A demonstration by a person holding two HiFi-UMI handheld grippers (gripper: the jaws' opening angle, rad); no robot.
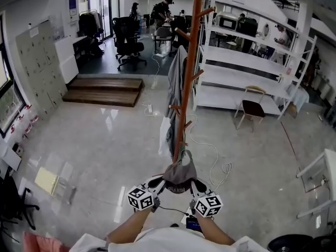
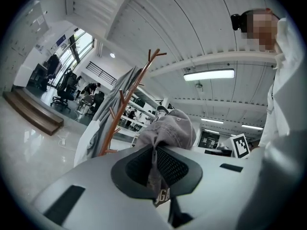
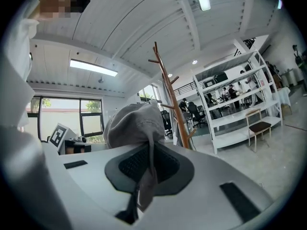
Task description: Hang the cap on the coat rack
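A grey cap (image 1: 179, 173) hangs between my two grippers just in front of the foot of the brown wooden coat rack (image 1: 189, 72). My left gripper (image 1: 157, 185) is shut on the cap's left edge, with the fabric (image 2: 156, 169) pinched between its dark pads. My right gripper (image 1: 197, 187) is shut on the other edge, the cloth (image 3: 146, 176) folded between its pads. The cap's crown (image 3: 133, 123) bulges above the jaws in both gripper views. The rack (image 3: 169, 92) stands beyond, and a grey garment (image 1: 176, 96) hangs from its pegs.
White shelving (image 1: 252, 62) and a chair (image 1: 253, 108) stand right of the rack. A white cable (image 1: 218, 161) loops on the floor near its base. Wooden steps (image 1: 105, 91) lie at the left, office chairs (image 1: 128, 41) and people behind them.
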